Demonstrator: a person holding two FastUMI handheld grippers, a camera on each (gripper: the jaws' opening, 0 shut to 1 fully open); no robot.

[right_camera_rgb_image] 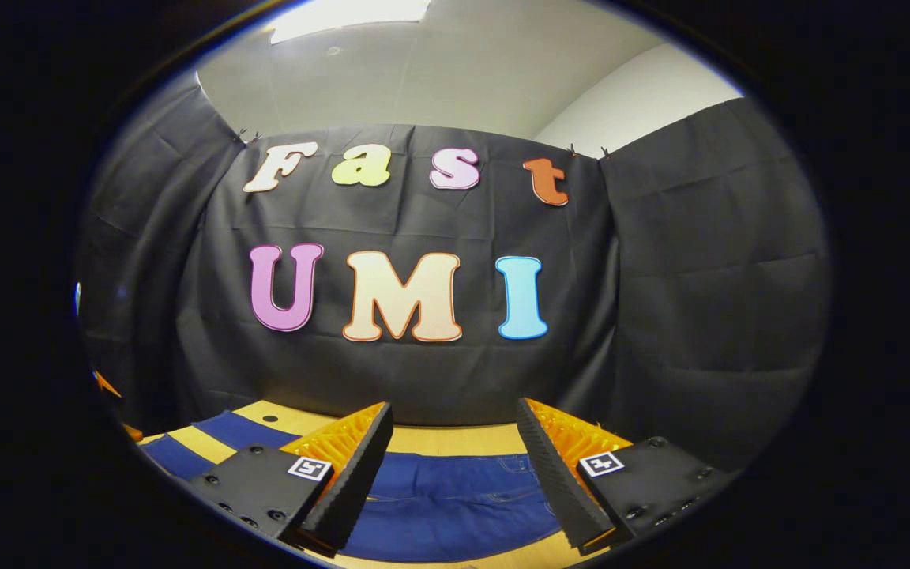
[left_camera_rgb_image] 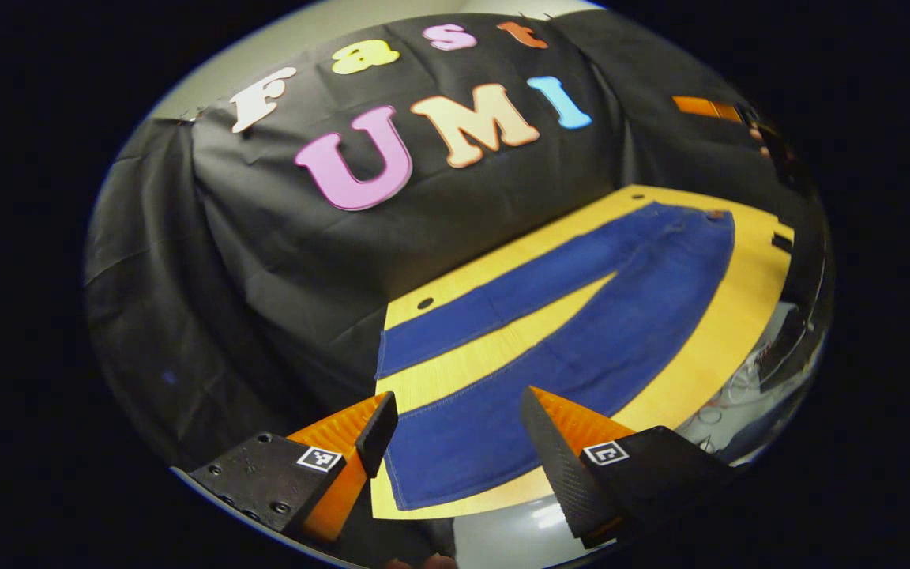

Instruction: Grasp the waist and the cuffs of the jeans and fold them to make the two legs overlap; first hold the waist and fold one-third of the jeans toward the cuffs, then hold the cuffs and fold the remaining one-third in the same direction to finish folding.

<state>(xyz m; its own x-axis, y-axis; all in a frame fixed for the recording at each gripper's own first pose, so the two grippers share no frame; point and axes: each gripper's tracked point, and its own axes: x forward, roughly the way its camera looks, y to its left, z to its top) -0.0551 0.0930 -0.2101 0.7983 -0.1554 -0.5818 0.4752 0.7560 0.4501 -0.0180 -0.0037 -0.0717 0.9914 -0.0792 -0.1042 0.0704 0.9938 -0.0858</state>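
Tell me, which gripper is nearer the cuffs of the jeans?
Left. The left gripper hovers open just over the near cuff. The right gripper hovers open over the waist, at the other end.

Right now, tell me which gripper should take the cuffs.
Left. The left gripper hangs open over the jeans at the cuff end; the right gripper faces the waist.

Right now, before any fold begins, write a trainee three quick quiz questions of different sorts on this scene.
1. True or false: the blue denim jeans lie flat with legs spread apart on the yellow wooden table.
2. The left gripper hovers nearest which end? A) waist B) cuffs
3. Fill in: the right gripper's fingers stand ____.

Key: 1 true; 2 B; 3 open.
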